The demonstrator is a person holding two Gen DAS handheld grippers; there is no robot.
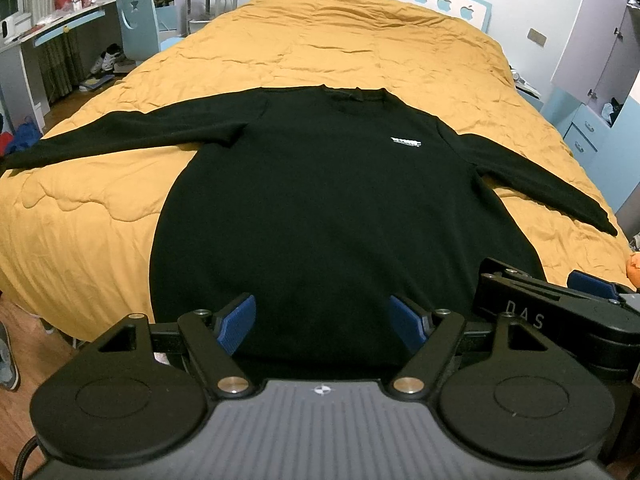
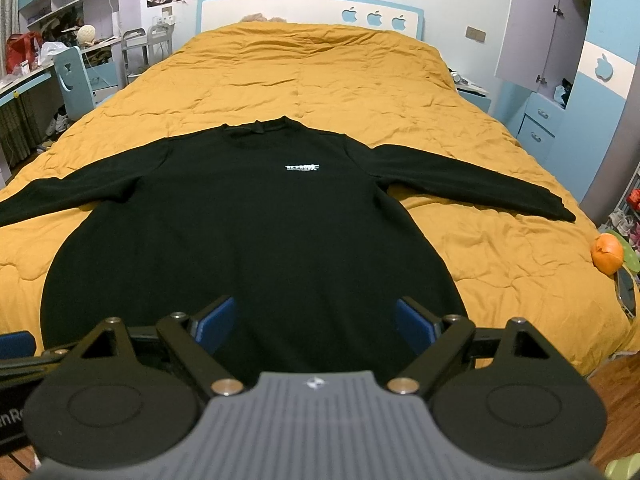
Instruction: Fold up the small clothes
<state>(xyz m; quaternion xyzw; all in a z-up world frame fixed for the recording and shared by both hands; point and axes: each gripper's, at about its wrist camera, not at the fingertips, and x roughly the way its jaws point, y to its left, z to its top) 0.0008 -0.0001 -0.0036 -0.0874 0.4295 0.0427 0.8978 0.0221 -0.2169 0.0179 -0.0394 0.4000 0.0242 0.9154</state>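
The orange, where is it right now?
In the right wrist view the orange sits at the right edge of the yellow quilt, right of and nearer than the black sweater's right-hand sleeve cuff.

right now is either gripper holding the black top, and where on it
Nothing is held. The left gripper and the right gripper are both open, poised over the hem end of the black top, which lies spread flat on the bed cover.

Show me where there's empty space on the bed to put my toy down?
The big free patch is the yellow quilt between the black sweater collar and the headboard. Smaller bare strips lie below each spread sleeve, beside the sweater's body. The near middle is covered by the sweater, and an orange sits at the right edge.
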